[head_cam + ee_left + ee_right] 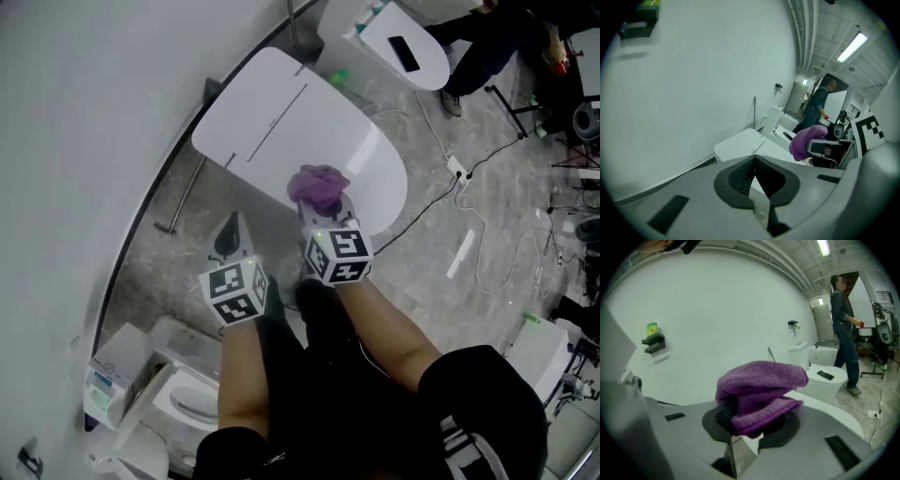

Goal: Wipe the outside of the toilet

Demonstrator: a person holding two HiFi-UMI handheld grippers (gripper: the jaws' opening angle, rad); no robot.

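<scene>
A white toilet (281,122) with its lid down stands against the curved white wall. My right gripper (325,211) is over the lid's near edge, shut on a bunched purple cloth (319,186). In the right gripper view the cloth (759,390) bulges out over the gripper (750,420) and hides both pad tips. My left gripper (231,236) hangs to the left of the toilet, above the floor, apart from it. In the left gripper view that gripper (754,161) has its dark pads meeting at the tips with nothing between them; the toilet (740,146) and cloth (804,140) lie beyond.
A second toilet (427,66) with a black phone (405,53) on its lid stands at the back, a person (497,37) beside it. Cables (469,211) trail over the grey floor at right. Another toilet (178,403) is at lower left. A metal pipe (187,192) runs by the wall.
</scene>
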